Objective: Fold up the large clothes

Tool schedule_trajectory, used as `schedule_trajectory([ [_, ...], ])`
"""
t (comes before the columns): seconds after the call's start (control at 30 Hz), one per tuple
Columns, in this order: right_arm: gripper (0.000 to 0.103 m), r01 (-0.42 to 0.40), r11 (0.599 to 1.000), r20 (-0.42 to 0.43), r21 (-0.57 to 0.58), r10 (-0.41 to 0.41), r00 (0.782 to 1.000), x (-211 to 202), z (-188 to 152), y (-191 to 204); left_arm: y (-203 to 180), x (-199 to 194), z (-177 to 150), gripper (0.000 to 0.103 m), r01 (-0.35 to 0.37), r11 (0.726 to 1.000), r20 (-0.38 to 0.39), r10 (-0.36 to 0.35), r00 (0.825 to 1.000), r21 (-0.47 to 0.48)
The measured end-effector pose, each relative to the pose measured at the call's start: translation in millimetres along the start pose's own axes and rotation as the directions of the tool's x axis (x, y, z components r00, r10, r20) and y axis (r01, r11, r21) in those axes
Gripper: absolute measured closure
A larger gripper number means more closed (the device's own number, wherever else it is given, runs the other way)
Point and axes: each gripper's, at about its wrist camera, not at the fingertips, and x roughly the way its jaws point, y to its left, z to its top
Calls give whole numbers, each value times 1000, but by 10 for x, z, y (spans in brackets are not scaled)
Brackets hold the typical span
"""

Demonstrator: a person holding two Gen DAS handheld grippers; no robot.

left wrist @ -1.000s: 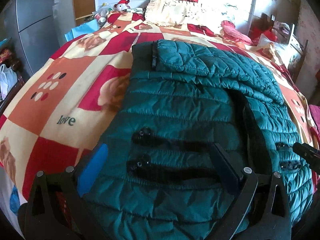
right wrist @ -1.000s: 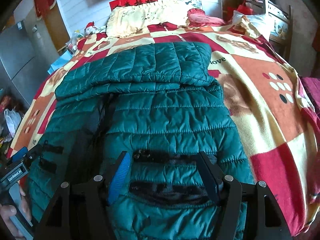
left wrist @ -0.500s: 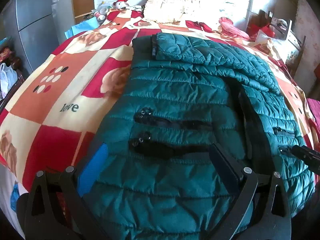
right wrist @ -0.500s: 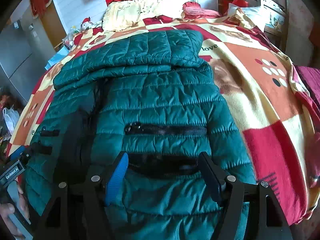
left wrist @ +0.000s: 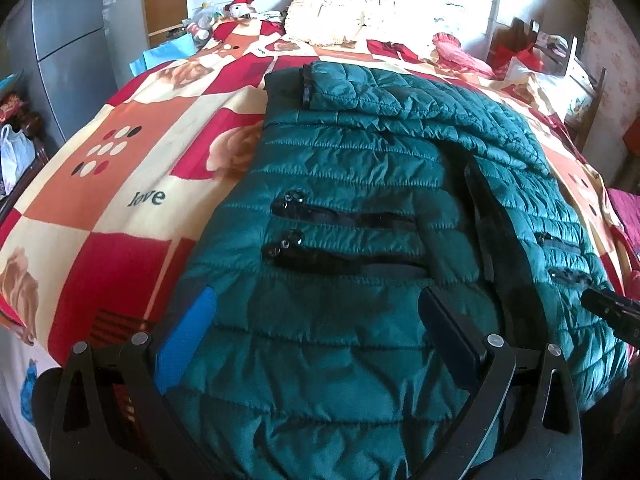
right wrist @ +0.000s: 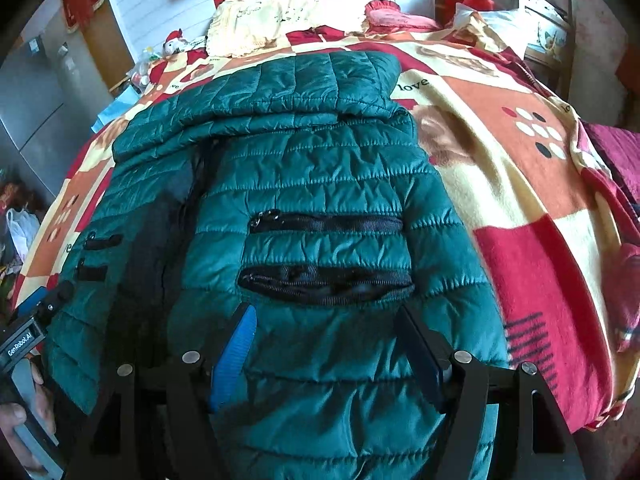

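Observation:
A dark green quilted puffer jacket [left wrist: 360,168] lies front up on the bed, its sleeves folded across the chest; it also shows in the right wrist view [right wrist: 320,168]. My left gripper [left wrist: 316,320] is open over the jacket's lower left part, below two black pocket zips [left wrist: 344,240]. My right gripper [right wrist: 328,332] is open over the lower right part, just below a gaping black pocket zip [right wrist: 324,280]. The left gripper's body shows at the left edge of the right wrist view [right wrist: 28,328], the right gripper's tip at the right edge of the left view [left wrist: 612,312].
The bed carries a red, orange and cream checked blanket [left wrist: 120,184], also seen in the right wrist view [right wrist: 520,168]. Cream pillows [left wrist: 340,16] and a pink cushion [right wrist: 396,16] lie at the head. A grey wardrobe [left wrist: 60,40] stands left, a chair [right wrist: 540,12] right.
Both grippers have drawn back toward the jacket's hem and lifted slightly; the pocket zips now sit further ahead of the fingers. The jacket has not moved.

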Motion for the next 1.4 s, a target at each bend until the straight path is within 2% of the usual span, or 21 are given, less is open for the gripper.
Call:
schedule_trajectory([
  [1.4,33,-10,1000,-15,26,11,1000,-212,-341,-209,53,-162,-306,1,-1,1000,-40,1,999,14],
])
